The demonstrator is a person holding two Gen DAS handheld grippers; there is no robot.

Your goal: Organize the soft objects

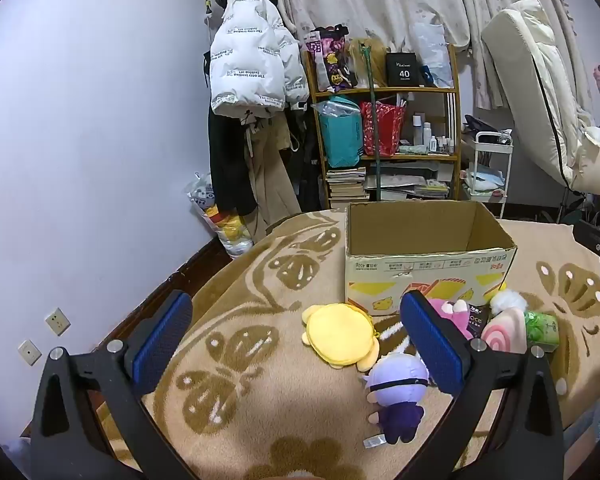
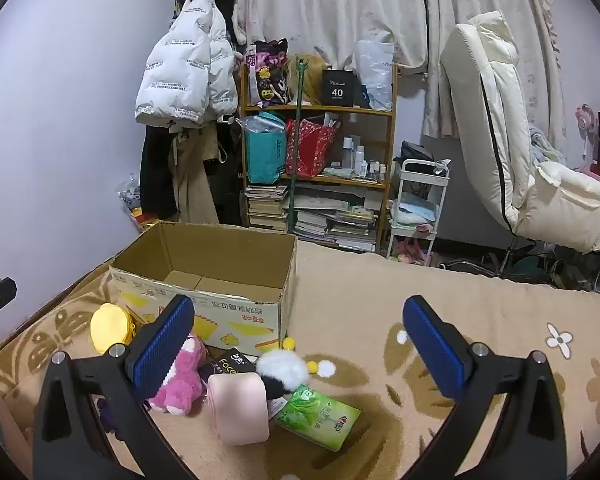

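An open cardboard box stands empty on a beige patterned blanket. Soft toys lie in front of it: a yellow round plush, a purple-haired doll, a pink plush, a pink roll cushion, a white fluffy toy and a green tissue pack. My left gripper hovers open above the yellow plush, holding nothing. My right gripper is open over the white toy, also holding nothing.
A dark packet lies among the toys. Behind the bed stand a cluttered wooden shelf, hanging coats, a white trolley and a cream recliner chair. The wall runs along the bed's left side.
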